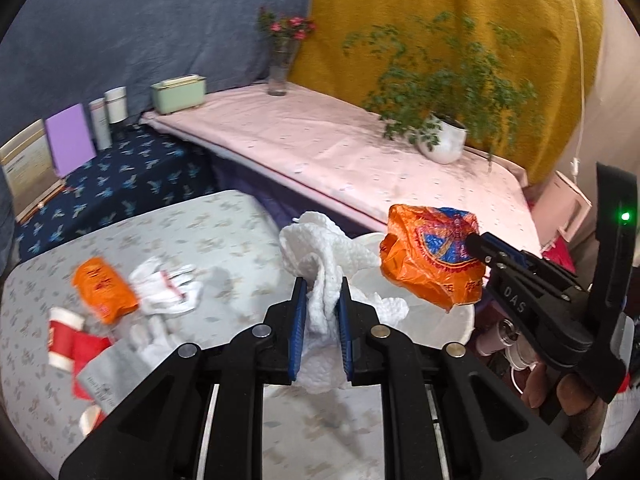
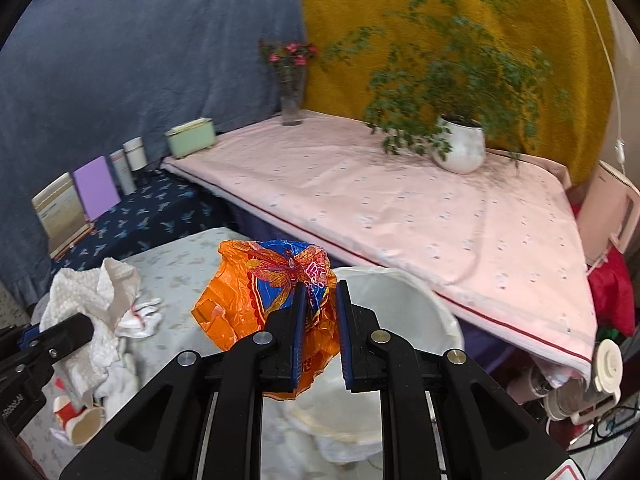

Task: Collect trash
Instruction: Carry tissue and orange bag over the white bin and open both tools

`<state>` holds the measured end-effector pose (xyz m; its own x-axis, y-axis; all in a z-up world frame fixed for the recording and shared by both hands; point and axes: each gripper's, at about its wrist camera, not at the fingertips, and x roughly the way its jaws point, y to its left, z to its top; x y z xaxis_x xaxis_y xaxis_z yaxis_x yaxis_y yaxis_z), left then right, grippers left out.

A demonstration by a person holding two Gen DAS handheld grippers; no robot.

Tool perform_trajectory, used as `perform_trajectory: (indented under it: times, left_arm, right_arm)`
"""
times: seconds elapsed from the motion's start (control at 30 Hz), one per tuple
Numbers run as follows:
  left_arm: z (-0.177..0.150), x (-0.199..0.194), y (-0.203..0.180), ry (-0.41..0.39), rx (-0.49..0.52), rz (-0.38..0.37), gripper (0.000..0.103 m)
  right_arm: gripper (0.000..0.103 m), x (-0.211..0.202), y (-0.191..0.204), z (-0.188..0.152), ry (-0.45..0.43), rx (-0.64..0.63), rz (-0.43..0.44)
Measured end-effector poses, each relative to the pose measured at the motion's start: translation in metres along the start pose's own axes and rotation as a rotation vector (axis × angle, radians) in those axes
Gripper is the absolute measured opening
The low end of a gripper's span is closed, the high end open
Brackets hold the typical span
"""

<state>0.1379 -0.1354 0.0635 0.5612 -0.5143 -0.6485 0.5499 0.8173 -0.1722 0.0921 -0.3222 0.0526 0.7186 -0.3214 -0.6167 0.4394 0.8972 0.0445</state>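
While your left gripper (image 1: 323, 312) pinches the crumpled white paper towel (image 1: 320, 256) and your right gripper (image 2: 319, 320) clamps the crinkled orange-and-blue plastic wrapper (image 2: 256, 280), both near the white round bin (image 2: 404, 300), releasing before they're over its mouth could drop them outside.

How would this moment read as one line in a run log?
left gripper: shut on paper towel | right gripper: shut on orange wrapper | white bin: beside both
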Motion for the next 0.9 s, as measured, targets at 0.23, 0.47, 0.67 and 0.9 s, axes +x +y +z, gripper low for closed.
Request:
perform_trajectory:
  times: [0.23, 0.47, 0.67, 0.9]
  left_arm:
    - [0.007, 0.039, -0.051, 0.033, 0.080, -0.068, 0.015]
    - [0.007, 0.071, -0.077, 0.061, 0.131, -0.094, 0.016]
    - [0.011, 0.089, -0.080, 0.070, 0.111, -0.095, 0.054]
    - [0.015, 0.086, -0.077, 0.045, 0.105, -0.064, 0.061]
  right_arm:
    - [0.014, 0.021, -0.051, -0.005, 0.042, 0.058, -0.062]
    - [0.015, 0.041, -0.077, -0.012, 0.083, 0.099, -0.095]
    - [0.022, 0.052, -0.079, -0.014, 0.095, 0.109, -0.110]
    - [0.042, 0.044, -0.074, -0.007, 0.063, 0.110, -0.118]
